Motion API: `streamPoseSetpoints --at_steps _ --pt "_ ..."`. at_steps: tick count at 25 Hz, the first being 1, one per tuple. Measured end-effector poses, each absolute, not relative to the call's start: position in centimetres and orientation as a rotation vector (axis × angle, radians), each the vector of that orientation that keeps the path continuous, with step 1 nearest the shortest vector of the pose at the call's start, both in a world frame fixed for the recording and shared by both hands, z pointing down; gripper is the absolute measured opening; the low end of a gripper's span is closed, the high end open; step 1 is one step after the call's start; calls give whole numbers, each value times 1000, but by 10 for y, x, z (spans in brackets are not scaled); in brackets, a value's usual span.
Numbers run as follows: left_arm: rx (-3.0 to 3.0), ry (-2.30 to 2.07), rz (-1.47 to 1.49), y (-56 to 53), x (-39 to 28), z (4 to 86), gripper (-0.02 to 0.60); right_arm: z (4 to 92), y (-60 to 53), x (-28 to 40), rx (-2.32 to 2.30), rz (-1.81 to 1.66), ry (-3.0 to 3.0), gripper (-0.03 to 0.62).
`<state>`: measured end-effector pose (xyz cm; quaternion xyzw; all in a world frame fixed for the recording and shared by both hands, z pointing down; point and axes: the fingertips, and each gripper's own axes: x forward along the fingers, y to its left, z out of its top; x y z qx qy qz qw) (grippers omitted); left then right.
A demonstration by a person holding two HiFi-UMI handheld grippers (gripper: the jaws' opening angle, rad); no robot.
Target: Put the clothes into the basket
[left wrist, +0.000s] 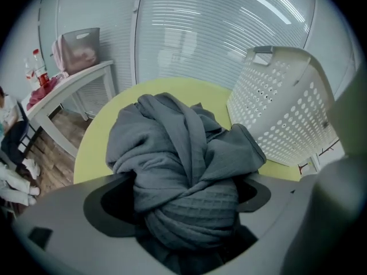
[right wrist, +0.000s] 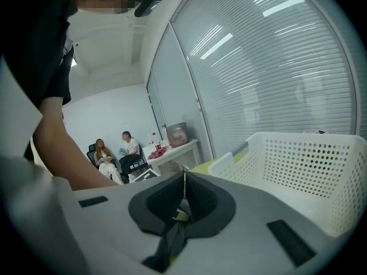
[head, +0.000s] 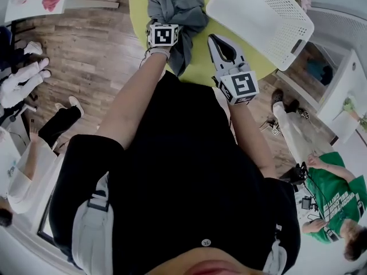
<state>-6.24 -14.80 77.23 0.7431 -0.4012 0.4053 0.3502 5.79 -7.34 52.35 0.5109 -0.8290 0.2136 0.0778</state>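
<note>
A grey waffle-knit garment (head: 178,10) lies bunched on the round yellow-green table (head: 140,4), its tail hanging over the near edge. My left gripper (head: 162,23) points steeply down onto it. In the left gripper view the knotted cloth (left wrist: 183,165) fills the space between the wide-spread jaws, whose dark pads show bare on both sides; the gripper (left wrist: 183,211) is open. A white perforated basket (head: 258,16) stands on the table to the right (left wrist: 281,113). My right gripper (head: 213,39) hovers near the table's front edge beside the basket (right wrist: 309,165), jaws (right wrist: 183,179) shut on nothing.
A white side table (left wrist: 69,85) with red items and a bag stands at the left wall. Two people sit on chairs (right wrist: 114,153) in the far corner. A person in a green shirt (head: 335,193) crouches at the right, and white furniture (head: 338,67) stands behind the basket.
</note>
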Motion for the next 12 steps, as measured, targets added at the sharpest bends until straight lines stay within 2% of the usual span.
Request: streamPoseSetpoints --at_steps 8,12 --pt "1931 -1001 1066 -152 -60 771 460 517 -74 53 1531 620 -2476 26" --pt "1950 -938 1070 -151 -62 765 402 509 -77 46 1523 593 -2485 26"
